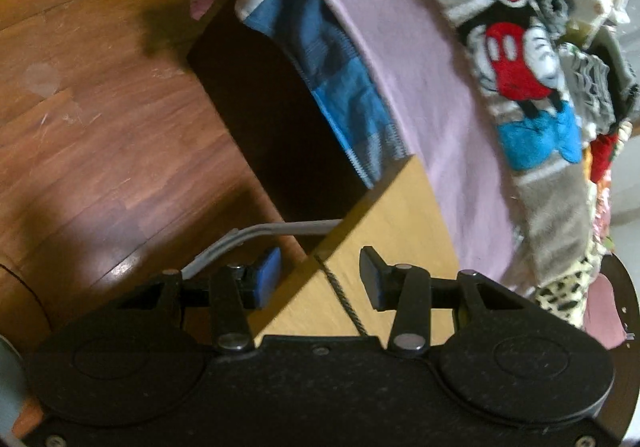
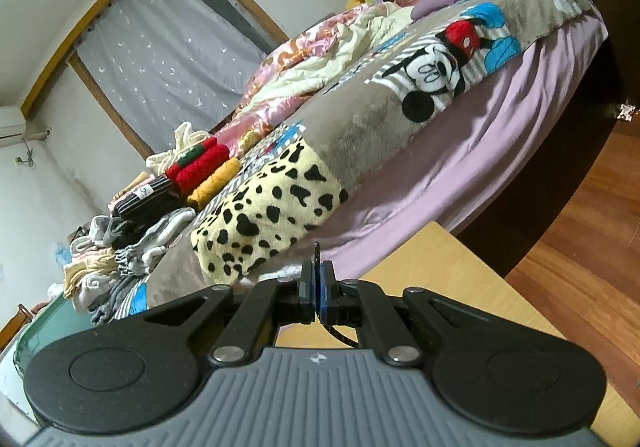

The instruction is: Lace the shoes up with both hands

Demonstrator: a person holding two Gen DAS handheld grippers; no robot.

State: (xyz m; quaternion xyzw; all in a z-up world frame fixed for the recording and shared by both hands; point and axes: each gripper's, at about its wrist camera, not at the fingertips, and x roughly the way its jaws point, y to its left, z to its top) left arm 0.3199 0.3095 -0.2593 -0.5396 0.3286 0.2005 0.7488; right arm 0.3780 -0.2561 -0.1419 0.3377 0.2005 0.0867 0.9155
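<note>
One thin dark braided shoelace (image 1: 344, 297) crosses my open, empty left gripper (image 1: 320, 279); my closed right gripper (image 2: 318, 287) pinches its end, which could slip free if tugged.

Right gripper (image 2: 318, 289) fingers clamped on a dark lace (image 2: 338, 335), above the wooden table (image 2: 460, 279), bed (image 2: 440, 167) beyond.

L gripper (image 1: 320, 279) jaws apart, tilted down; R gripper (image 2: 318, 293) jaws pressed together, near level.
</note>
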